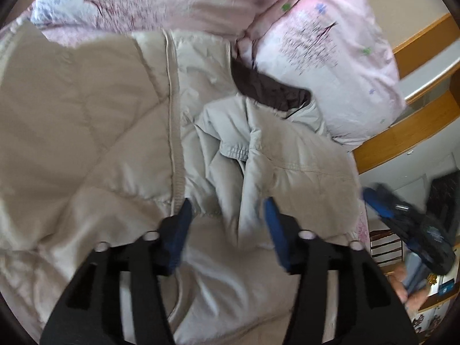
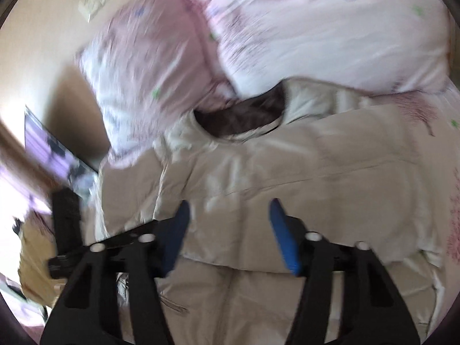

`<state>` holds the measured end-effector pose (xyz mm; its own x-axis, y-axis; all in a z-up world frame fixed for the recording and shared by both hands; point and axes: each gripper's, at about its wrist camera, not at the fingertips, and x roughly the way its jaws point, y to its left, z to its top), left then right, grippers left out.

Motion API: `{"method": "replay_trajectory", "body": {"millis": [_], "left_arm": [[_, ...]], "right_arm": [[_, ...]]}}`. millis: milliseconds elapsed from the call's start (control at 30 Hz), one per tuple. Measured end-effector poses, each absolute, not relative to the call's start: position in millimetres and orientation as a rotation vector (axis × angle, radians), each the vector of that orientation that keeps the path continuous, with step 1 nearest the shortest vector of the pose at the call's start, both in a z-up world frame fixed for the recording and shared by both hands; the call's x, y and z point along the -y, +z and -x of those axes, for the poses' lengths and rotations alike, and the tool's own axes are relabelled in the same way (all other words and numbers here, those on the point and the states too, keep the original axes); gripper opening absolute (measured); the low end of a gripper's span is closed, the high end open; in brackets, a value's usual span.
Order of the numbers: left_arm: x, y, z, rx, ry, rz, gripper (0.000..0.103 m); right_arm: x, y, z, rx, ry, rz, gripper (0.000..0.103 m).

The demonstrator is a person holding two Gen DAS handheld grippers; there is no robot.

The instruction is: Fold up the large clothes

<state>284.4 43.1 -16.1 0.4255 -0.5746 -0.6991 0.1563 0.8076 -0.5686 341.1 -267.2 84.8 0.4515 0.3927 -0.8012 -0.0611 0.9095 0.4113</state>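
A beige padded jacket (image 1: pixel 115 132) lies spread on a bed, with its dark brown lining (image 1: pixel 267 86) showing at the collar. My left gripper (image 1: pixel 228 210) is open just above the jacket's crumpled sleeve with an elastic cuff (image 1: pixel 235 152), holding nothing. In the right wrist view the same jacket (image 2: pixel 302 172) lies flat with the dark collar opening (image 2: pixel 238 120) beyond. My right gripper (image 2: pixel 230 212) is open above the jacket's body and holds nothing. The right gripper also shows blurred at the right edge of the left wrist view (image 1: pixel 408 224).
Pink floral pillows (image 1: pixel 330 51) lie at the head of the bed, also in the right wrist view (image 2: pixel 316 28). A wooden bed frame (image 1: pixel 402 132) runs at the right. A dark object (image 2: pixel 66 218) lies beside the bed at the left.
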Motion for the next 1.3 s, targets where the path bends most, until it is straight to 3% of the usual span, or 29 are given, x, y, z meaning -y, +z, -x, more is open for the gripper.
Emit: {"method": "replay_trajectory", "body": {"millis": [67,167,500,633,733,800,867,1067,1267,1300], "left_arm": [[-62.4,-0.3,-269.1,-0.959,-0.484,0.464,0.074],[-104.8,20.3,-237.0,-0.829,-0.447,0.465,0.082],[-258.3,4.7,-136.4,-0.692,-0.08,0.57,0.081],[-313.3,-25.1,-118.2,-0.69,0.049,0.75,0.075],[-336.7,-39.8,-111.7,-0.675,0.087,0.863,0.073],[-350.6,-48.5,-110.6,-0.664,0.12,0.934,0.073],[-361.4,-55.3,-112.5,-0.641,0.146,1.005,0.072],[-379.1,-69.4,-123.4,-0.628,0.259,1.085,0.063],[-394.7,-76.6,-131.8,-0.576,0.337,1.133,0.042],[-396.2,-77.9,-134.3,-0.578,0.345,1.137,0.028]], "right_arm": [[242.0,72.7,-349.3,-1.119,0.312,-0.295,0.033],[208.3,57.8,-353.8,-1.159,0.359,-0.223,0.025],[134.1,20.9,-369.8,-1.26,0.404,-0.061,0.025],[128.5,7.8,-372.5,-1.269,0.377,-0.004,0.025],[140.1,21.9,-367.1,-1.254,0.388,-0.075,0.034],[152.3,36.4,-360.6,-1.217,0.399,-0.133,0.061],[159.7,50.2,-353.5,-1.172,0.401,-0.148,0.063],[177.9,67.5,-339.0,-1.143,0.426,-0.171,0.063],[185.5,78.5,-333.1,-1.118,0.435,-0.179,0.063],[188.3,78.6,-332.5,-1.116,0.431,-0.182,0.063]]}}
